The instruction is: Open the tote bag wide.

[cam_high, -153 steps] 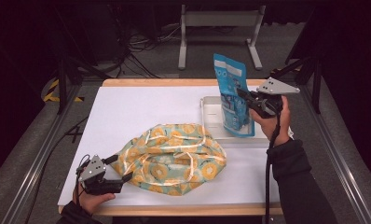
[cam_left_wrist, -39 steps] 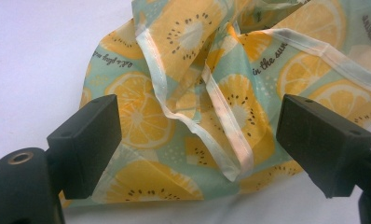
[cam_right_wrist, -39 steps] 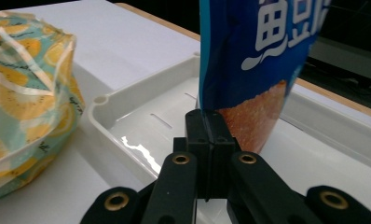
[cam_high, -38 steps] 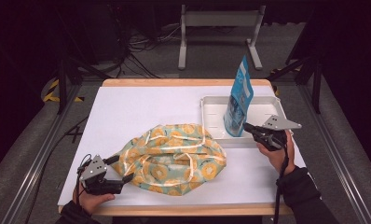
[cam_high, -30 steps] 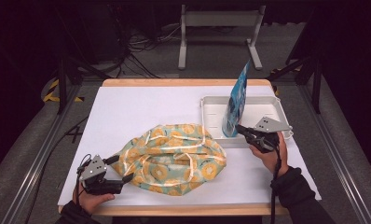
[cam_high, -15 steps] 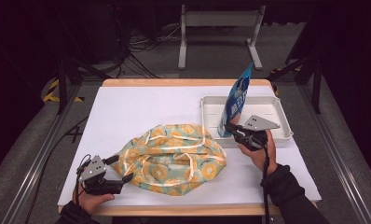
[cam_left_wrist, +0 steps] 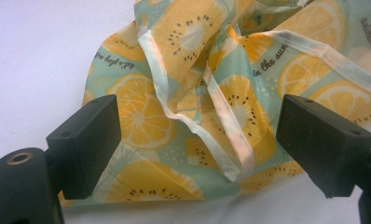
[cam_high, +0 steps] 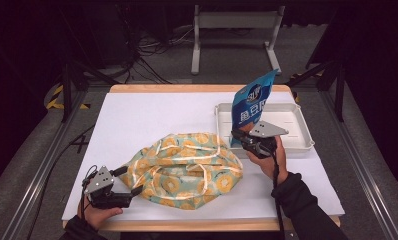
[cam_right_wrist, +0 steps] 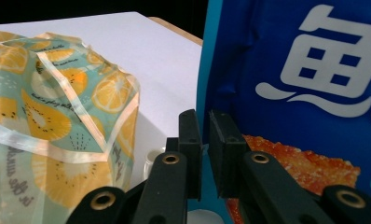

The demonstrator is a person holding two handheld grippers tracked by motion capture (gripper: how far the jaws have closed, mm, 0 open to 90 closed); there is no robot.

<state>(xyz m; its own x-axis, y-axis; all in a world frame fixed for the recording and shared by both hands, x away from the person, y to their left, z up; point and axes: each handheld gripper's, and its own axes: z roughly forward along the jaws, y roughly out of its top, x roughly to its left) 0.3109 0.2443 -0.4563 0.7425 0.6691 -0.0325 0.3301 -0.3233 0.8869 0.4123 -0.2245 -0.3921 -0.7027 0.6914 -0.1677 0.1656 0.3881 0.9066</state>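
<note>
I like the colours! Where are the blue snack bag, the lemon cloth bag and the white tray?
blue snack bag (cam_high: 252, 102), high view, printed front.
lemon cloth bag (cam_high: 184, 167), high view, crumpled middle.
white tray (cam_high: 302, 127), high view, right wall.

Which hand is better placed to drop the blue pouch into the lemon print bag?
Right. The right gripper is already shut on the blue pouch, holding it upright at the edge of the lemon print bag. The left gripper, jaws open, sits at the bag's near-left edge, probably suited to holding it open.
</note>
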